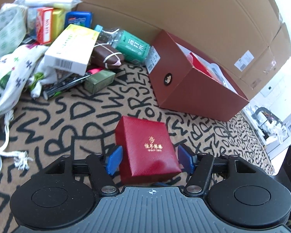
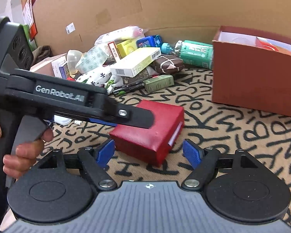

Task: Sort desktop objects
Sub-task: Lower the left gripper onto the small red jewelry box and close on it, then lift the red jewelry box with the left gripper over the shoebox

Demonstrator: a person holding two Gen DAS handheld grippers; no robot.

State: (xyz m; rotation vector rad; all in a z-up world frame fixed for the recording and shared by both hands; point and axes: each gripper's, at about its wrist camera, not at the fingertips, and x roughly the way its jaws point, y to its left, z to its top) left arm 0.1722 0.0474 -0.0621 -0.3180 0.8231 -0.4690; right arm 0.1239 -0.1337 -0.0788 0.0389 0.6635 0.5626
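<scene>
A red gift box with gold print (image 1: 147,147) lies on the lettered mat, between the blue pads of my left gripper (image 1: 149,160). The jaws stand open around it, close to its sides. In the right wrist view the same red box (image 2: 151,136) lies just ahead of my right gripper (image 2: 148,152), which is open and empty. The left gripper's finger (image 2: 137,116) reaches in from the left over the box's top. A brown open carton (image 1: 194,85) holding several items stands behind the box to the right, and also shows in the right wrist view (image 2: 256,81).
A pile of small goods lies at the back left: a white-yellow box (image 1: 71,48), a green bottle (image 1: 132,44), an olive box (image 1: 99,81), a patterned cloth bag (image 1: 11,71). Cardboard walls (image 1: 184,9) close off the back.
</scene>
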